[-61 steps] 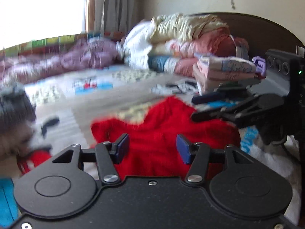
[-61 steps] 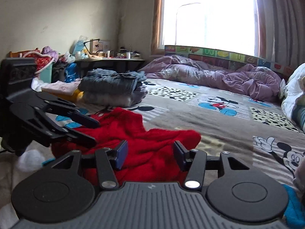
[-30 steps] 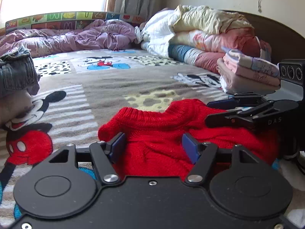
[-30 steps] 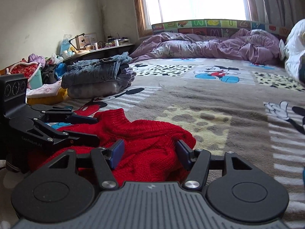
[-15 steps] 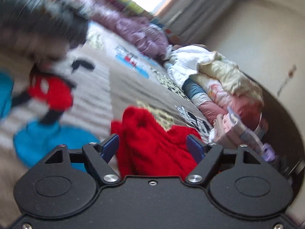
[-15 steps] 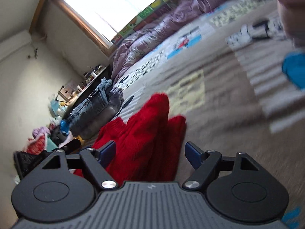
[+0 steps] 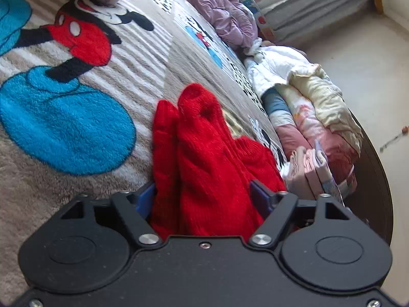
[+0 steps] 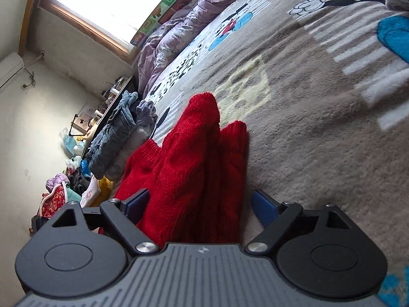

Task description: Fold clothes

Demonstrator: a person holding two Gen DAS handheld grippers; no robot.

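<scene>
I see the bunched red knitted sweater (image 7: pixel 204 158) running lengthwise straight ahead between both tools, left tool (image 7: pixel 202 199) closing, right tool (image 8: pixel 199 204) opening, neither gripping.

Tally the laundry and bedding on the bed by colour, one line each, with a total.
Red knitted sweater: 1
Purple crumpled quilt: 1
Grey-blue stack of folded denim clothes: 1
Pink stack of folded cloths: 1
Mixed white, cream and pink heap of rolled bedding: 1
Total: 5
</scene>
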